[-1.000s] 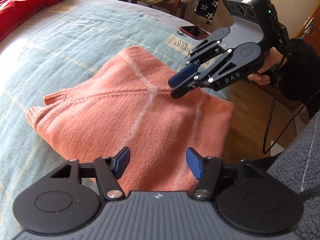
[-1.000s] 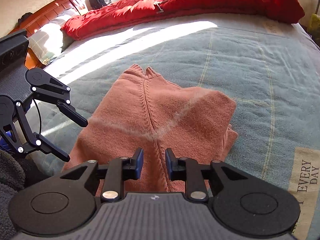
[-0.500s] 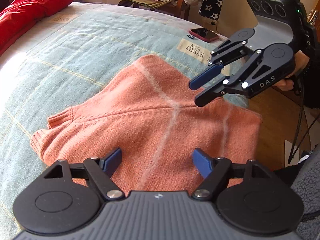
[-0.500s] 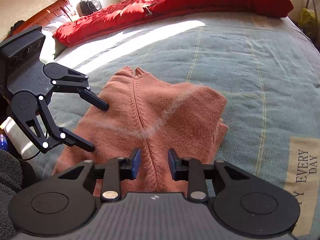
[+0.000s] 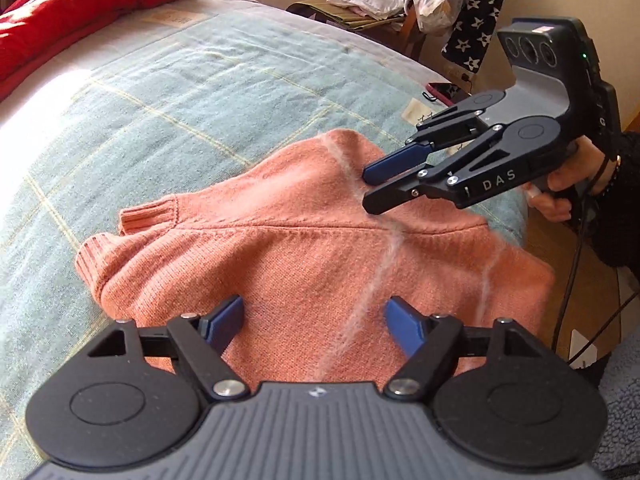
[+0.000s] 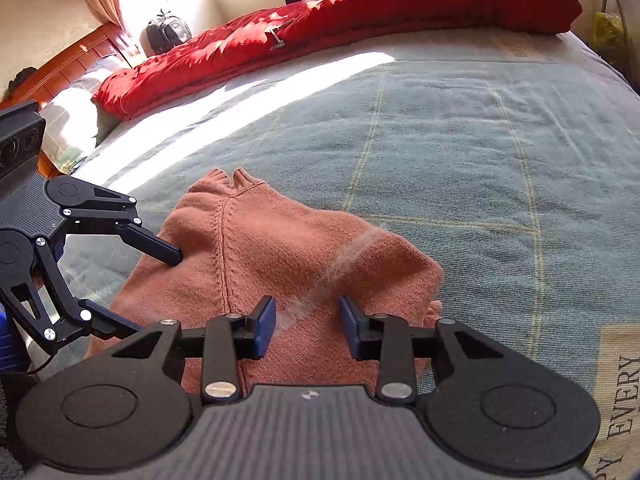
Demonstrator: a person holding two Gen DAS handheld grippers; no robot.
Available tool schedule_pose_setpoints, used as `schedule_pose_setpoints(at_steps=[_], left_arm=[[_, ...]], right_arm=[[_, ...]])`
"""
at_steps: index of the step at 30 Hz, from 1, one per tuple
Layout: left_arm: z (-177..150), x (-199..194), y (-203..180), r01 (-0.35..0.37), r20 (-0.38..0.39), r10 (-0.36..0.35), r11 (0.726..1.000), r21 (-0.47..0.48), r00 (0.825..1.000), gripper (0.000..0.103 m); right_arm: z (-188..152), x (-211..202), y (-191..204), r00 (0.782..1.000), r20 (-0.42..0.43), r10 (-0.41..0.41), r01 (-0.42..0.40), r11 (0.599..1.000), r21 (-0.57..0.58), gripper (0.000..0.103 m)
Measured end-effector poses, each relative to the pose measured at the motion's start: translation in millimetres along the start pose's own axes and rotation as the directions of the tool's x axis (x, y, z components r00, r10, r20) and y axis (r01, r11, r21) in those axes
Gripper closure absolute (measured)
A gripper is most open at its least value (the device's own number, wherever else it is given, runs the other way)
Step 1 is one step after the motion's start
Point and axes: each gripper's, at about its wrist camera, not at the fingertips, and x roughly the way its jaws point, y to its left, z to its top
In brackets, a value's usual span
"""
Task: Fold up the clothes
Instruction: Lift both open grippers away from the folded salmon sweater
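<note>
The left gripper hangs over the near edge of a folded salmon-orange knit sweater, its blue-padded jaws spread wide with nothing pinched between them; bare knit shows in the gap. The right gripper hovers over the same sweater's near side, its jaws parted less widely and having just been opening, with only fabric seen beneath them and no grip on it. In the left wrist view the right gripper reaches in from the right, held by a hand in a dark fuzzy sleeve, its tips above the sweater's far corner.

The sweater lies folded into a compact block near the edge of the bed, ribbed cuffs sticking out at one end and pale fuzzy crease lines crossing its top.

Under it is a pale blue-green blanket with thin yellow check lines and a beige printed patch reading "EVERY". A bright strip of sunlight falls across the blanket. A puffy red quilted jacket lies along the far side of the bed. Beyond it stand a wooden headboard and a dark backpack by the wall. Off the bed's foot, a small wooden table carries folded cloths, beside a black star-print garment and a pink phone.
</note>
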Motion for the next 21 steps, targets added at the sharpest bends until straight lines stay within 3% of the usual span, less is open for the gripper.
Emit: schedule_pose_setpoints(at_steps=[2,5,8,10,17,21], left_arm=[[-5,-12,-16,0.019,0.025,-0.021,0.999,0.045,0.999,0.026],[-17,-20,-36,0.092,0.037,-0.097,0.989,0.112,0.995,0.026],[-31,-6,-42,0.097,0.01,-0.098,0.989,0.115,0.995,0.026],[-38,1,-42,0.091,0.009,-0.093,0.99,0.104,0.996,0.026],[-44,-31,-44,0.069,0.047,-0.074,0.993,0.1,0.996,0.026],[-66,-27,-45,0.054,0.009,-0.054,0.995,0.079,0.998,0.026]], right_arm=[[-2,-13,10,1.0,0.01,-0.019,0.019,1.0,-0.023,0.052],[-10,-32,28,1.0,0.028,0.008,-0.006,0.997,-0.079,0.047],[-23,-27,36,1.0,-0.025,-0.014,0.011,0.993,-0.118,0.034],[-30,-21,37,0.998,-0.042,-0.036,0.031,0.993,-0.116,0.034],[-38,-16,39,0.997,-0.026,-0.077,0.075,0.994,-0.074,0.026],[-43,-14,42,0.997,-0.009,-0.083,0.082,0.995,-0.059,0.02]])
